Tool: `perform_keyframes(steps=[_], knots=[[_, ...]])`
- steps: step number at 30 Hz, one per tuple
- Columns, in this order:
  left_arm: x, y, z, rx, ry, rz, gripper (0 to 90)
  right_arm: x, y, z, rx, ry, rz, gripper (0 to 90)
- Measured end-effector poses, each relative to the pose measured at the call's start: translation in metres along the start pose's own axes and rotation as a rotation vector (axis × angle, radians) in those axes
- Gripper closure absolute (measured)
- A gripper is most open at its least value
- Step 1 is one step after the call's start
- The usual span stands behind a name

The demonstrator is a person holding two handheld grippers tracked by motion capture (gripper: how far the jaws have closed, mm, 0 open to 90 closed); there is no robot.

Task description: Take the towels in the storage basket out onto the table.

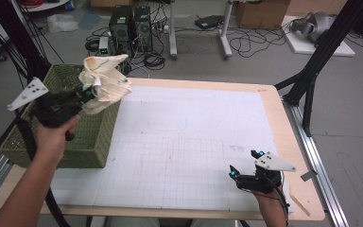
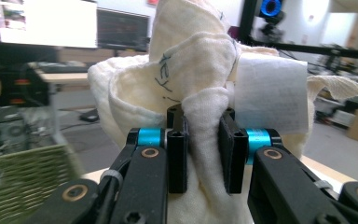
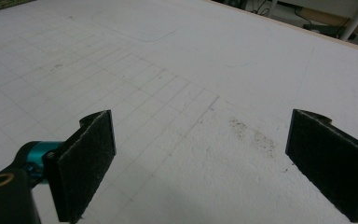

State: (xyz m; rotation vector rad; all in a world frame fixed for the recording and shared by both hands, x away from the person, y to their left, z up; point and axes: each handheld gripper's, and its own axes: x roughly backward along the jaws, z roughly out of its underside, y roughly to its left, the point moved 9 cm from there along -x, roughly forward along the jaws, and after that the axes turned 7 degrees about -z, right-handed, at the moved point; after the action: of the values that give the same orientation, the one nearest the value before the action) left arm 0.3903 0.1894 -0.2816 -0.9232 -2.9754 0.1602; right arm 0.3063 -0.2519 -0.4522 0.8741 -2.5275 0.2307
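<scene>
Left gripper (image 1: pixel 86 92) clamps cream cloth (image 1: pixel 105 82) above green basket (image 1: pixel 87 137), upper left; release seems next; right gripper (image 1: pixel 246 164) wide open, empty

From above we look forward onto the bench (image 1: pixel 194 142); each gripper camera peers closely along its jaws, sharing the green basket (image 1: pixel 82 137).

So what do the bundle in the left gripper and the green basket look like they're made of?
Bundle: soft cream woven cloth, likely cotton, matte; it creases where the left gripper pinches it. Green basket: probably woven plastic or wicker, judging by its ribbed lattice walls.
</scene>
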Motion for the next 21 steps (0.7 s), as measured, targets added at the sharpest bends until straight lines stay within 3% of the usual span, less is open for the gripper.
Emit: perform_keyframes(steps=[7,10,11,12,14,15,16,19,21], knots=[[-0.031,-0.053,0.024,-0.010,0.046,0.124,76.3,0.000,-0.001,0.000,0.003,-0.001,0.001,7.6],[-0.039,-0.064,0.031,-0.008,0.059,0.148,76.2,0.000,-0.001,0.000,0.004,-0.001,-0.001,7.6],[-0.047,-0.077,0.040,-0.011,0.072,0.175,76.2,0.000,-0.001,0.000,0.004,-0.001,0.000,7.6],[-0.047,-0.077,0.040,-0.011,0.072,0.175,76.2,0.000,-0.001,0.000,0.004,-0.001,0.000,7.6],[-0.059,-0.094,0.054,-0.021,0.094,0.207,76.1,0.000,-0.002,0.000,0.002,0.000,0.002,7.6],[-0.059,-0.094,0.054,-0.021,0.094,0.207,76.1,0.000,-0.002,0.000,0.004,-0.002,0.002,7.6],[-0.067,-0.107,0.065,-0.022,0.110,0.232,76.1,0.000,-0.002,0.001,-0.002,-0.002,0.003,7.6],[-0.078,-0.126,0.086,-0.045,0.150,0.265,75.9,0.000,-0.003,0.001,-0.004,-0.003,0.004,7.6],[-0.081,-0.131,0.092,-0.049,0.160,0.271,75.8,0.000,-0.004,0.001,-0.005,-0.003,0.006,7.6]])
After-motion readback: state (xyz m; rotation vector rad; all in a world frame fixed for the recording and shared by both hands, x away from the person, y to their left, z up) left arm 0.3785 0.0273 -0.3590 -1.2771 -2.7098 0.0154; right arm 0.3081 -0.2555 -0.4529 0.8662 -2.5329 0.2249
